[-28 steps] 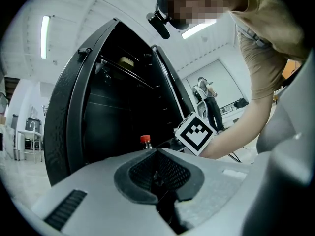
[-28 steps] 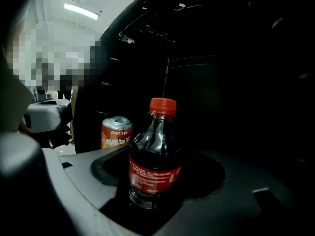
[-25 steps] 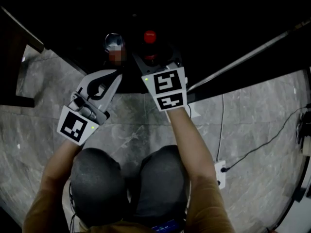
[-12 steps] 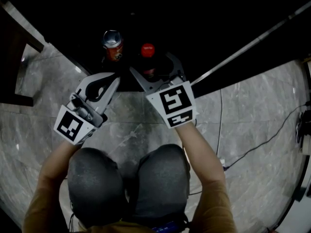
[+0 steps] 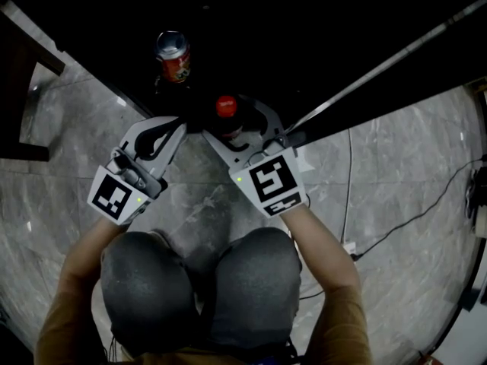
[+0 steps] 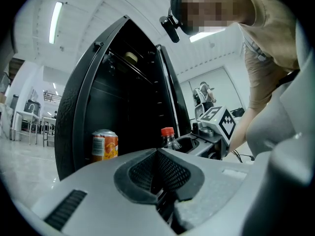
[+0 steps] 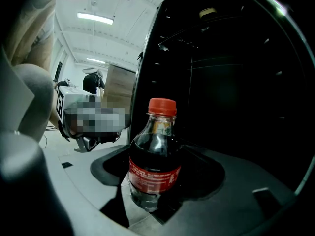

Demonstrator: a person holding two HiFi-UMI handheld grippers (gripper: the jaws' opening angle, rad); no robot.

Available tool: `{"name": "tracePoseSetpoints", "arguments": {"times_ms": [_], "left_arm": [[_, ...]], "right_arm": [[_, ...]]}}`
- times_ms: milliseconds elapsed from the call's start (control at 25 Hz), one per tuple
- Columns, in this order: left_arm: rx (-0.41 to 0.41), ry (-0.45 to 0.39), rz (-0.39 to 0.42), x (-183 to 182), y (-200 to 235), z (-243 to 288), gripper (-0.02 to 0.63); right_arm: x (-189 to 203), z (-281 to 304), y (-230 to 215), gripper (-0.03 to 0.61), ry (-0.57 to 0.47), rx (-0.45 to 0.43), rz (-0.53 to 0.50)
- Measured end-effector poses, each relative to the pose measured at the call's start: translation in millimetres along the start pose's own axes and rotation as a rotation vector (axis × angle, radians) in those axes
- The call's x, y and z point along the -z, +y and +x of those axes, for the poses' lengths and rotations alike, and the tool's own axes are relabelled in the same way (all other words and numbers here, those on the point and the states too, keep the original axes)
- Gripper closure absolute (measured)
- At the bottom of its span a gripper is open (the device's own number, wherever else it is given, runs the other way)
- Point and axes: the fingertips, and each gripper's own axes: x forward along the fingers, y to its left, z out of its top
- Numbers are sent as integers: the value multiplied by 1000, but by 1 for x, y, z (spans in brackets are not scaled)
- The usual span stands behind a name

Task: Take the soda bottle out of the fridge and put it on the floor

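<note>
Right gripper view: the soda bottle stands upright, clamped in the right gripper, at the front edge of the open fridge. The left gripper, its jaws pressed together on nothing, hovers just beside it. A drink can stands deeper inside the fridge.

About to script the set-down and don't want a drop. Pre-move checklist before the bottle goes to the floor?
1. Grip: right gripper is shut on the soda bottle at its label. Ok.
2. Bottle upright, red cap on. Ok.
3. Bottle clear of the fridge: the head view shows it right at the opening's edge, with its base hidden. Cannot tell.
4. Left gripper: jaws together, nothing between them, beside the bottle. Ok.
5. Can stands apart from the bottle, deeper inside. Ok.
6. Floor before the knees is bare; a cable lies off to the right. Ok.
</note>
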Motion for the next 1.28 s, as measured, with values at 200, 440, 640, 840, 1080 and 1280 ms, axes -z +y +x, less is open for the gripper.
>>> {"name": "tracePoseSetpoints", "arguments": {"times_ms": [200,440,640,840,1080,1280], "left_arm": [[-2,22,-15,23,-3,3,612],[-1,58,-58,57,-12,3,613],[21,79,-46,78,-17,1,613],[38,123,-67,101,-20,2,612],[53,155,-89,125,-29,6,614],[59,194,-95,143,-31,5,613]], "right_arm": [[27,-1,11,277,13,-7,55],[56,5,30,278,57,-45,57],[78,11,39,276,94,-61,39],[100,16,47,276,122,-64,37],[130,22,56,277,160,-66,40],[156,26,64,278,192,-62,29]]}}
